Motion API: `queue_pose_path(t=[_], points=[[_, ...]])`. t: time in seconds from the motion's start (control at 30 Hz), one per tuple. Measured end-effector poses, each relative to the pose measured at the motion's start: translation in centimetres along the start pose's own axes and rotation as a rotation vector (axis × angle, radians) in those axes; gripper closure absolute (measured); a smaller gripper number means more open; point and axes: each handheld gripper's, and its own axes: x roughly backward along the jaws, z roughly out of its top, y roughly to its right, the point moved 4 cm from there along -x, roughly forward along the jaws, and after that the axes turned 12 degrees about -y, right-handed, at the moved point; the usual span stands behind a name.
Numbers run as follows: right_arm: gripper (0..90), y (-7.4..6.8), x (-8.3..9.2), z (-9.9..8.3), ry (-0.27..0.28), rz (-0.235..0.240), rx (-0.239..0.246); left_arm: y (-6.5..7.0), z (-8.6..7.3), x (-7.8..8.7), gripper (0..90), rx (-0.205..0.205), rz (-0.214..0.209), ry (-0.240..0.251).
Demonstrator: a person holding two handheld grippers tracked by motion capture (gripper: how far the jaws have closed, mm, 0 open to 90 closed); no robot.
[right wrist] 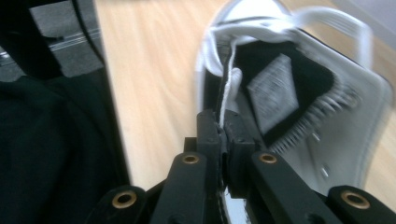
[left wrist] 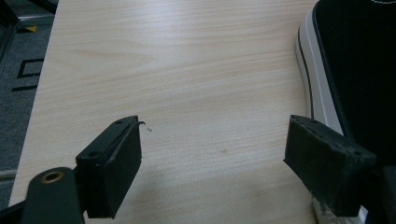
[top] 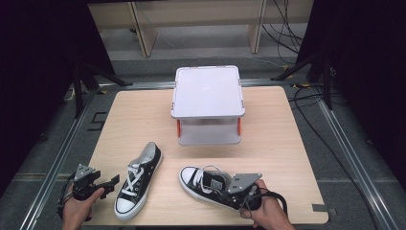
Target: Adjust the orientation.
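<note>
I have right gripper [right wrist: 223, 135] clamped on right shoe [top: 203, 184] collar | left gripper [left wrist: 215, 163] wide open, holding nothing | left shoe [top: 136, 179] ungrasped; both on table [top: 277, 124]

two black sneakers [top: 138, 179] [top: 206, 186] on the wooden table [top: 277, 143] — right gripper [top: 238, 192] at the nearer one's heel.

table [top: 277, 143]: light wood, pretty plain | white lidded box [top: 207, 91] w/ orange clips, sitting at the far middle | black cables [top: 287, 28] on the floor behind
</note>
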Motion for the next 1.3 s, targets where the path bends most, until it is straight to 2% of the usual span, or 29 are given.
queue_pose_path(t=[0.03,0.07,0.17,0.2,0.37,0.4,0.47,0.5,0.57,0.6,0.63,0.67,0.7,0.73,0.83,0.9,0.97,1.03,1.07,1.17,1.23,1.3], points=[[88.0,-0.7,-0.5,0.6,-0.018,-0.027,0.027,0.0,0.0,-0.1,18.1,-0.001,0.000,0.001],[88.0,-0.7,-0.5,0.6,-0.018,-0.027,0.027,0.0,0.0,-0.1,18.1,0.005,-0.009,0.003],[88.0,-1.1,-1.2,1.4,-0.023,-0.008,0.022,0.1,0.0,-0.2,18.1,0.005,-0.016,0.004],[86.0,-1.4,-1.9,2.0,-0.014,0.025,0.006,0.1,0.0,-0.2,18.0,0.003,-0.016,0.003],[80.6,-1.7,-1.9,2.7,-0.017,0.005,-0.002,0.0,0.0,-0.1,18.1,0.002,-0.012,0.004],[76.2,-1.5,-1.8,2.7,-0.008,0.000,-0.019,0.0,0.0,-0.2,18.1,0.004,-0.019,0.004],[63.4,-1.1,-1.0,2.7,0.042,0.024,-0.049,0.1,0.0,-0.2,18.1,0.003,-0.021,0.005],[63.4,-1.1,-1.0,2.7,0.042,0.024,-0.049,0.1,0.0,-0.1,18.1,0.004,-0.022,0.006],[58.5,-0.6,0.6,2.9,0.087,-0.002,-0.051,0.0,0.0,-0.2,18.0,0.004,-0.018,0.003],[58.5,-0.6,0.6,2.9,0.087,-0.002,-0.051,0.0,0.0,-0.2,18.1,0.004,-0.018,0.003],[58.3,-0.4,1.1,2.9,0.106,-0.022,-0.066,0.0,0.0,-0.2,18.1,0.006,-0.018,0.005],[56.7,0.0,1.6,3.0,0.125,-0.043,-0.060,0.1,0.0,-0.1,18.0,0.004,-0.017,0.007],[54.9,0.1,1.9,2.9,0.133,-0.067,-0.083,0.0,0.0,0.0,18.1,0.004,-0.008,-0.001],[54.0,0.7,2.4,2.7,0.137,-0.122,-0.096,0.0,0.0,0.1,18.1,-0.002,0.000,-0.002],[53.6,1.4,2.4,2.2,0.119,-0.154,-0.123,0.0,0.0,0.0,18.1,0.001,-0.001,0.001],[53.7,1.6,2.2,2.0,0.112,-0.165,-0.110,0.0,0.0,0.0,18.1,-0.003,0.004,-0.002],[54.4,1.7,1.9,1.8,0.091,-0.149,-0.124,0.0,0.0,0.0,18.0,-0.002,0.000,-0.002],[55.5,2.0,1.8,1.7,0.082,-0.159,-0.114,-0.1,0.0,-0.1,18.1,-0.006,0.006,-0.002],[56.3,2.1,1.6,1.7,0.069,-0.167,-0.116,-0.1,0.0,-0.2,18.1,-0.002,-0.007,-0.002],[58.0,2.1,1.3,1.7,0.053,-0.152,-0.120,0.0,0.0,-0.2,18.1,0.004,-0.013,0.003],[60.1,2.0,0.4,1.8,0.017,-0.155,-0.107,0.0,0.0,-0.1,18.0,0.004,-0.013,0.003],[61.2,2.1,0.1,1.9,0.007,-0.154,-0.107,0.0,0.0,-0.1,18.1,0.005,-0.009,0.002]])
